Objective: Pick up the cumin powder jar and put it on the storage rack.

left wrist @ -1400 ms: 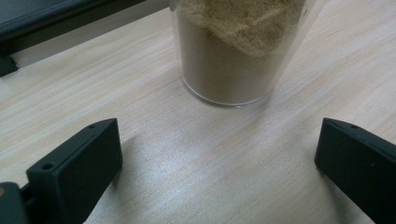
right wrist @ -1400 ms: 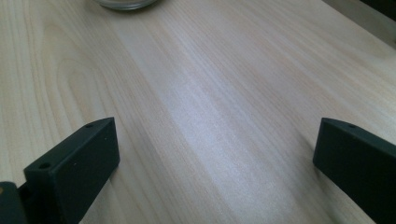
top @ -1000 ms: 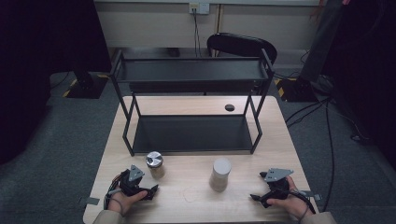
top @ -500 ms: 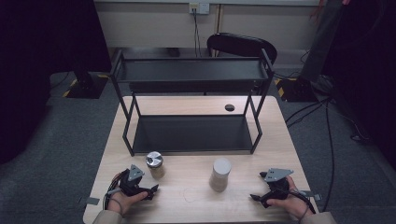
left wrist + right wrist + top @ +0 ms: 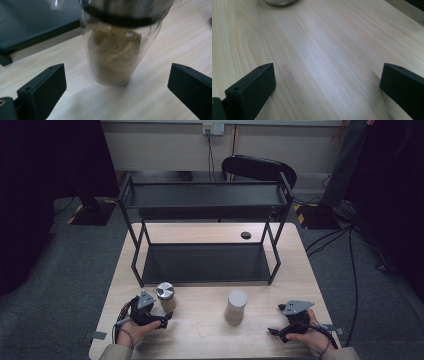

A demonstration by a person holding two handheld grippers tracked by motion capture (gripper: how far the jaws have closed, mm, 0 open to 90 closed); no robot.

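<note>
Left gripper spread wide, empty; the jar of brown powder stands on the table just ahead, between the fingers' line, untouched. Right gripper also wide, empty, the white cup well beyond it. Nothing grasped yet; both still off the rack.

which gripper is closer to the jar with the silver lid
Left. The left gripper sits right beside the silver-lidded jar, which stands just ahead of its open jaws in the left gripper view. The right gripper rests far across the table, beyond the white-lidded jar.
</note>
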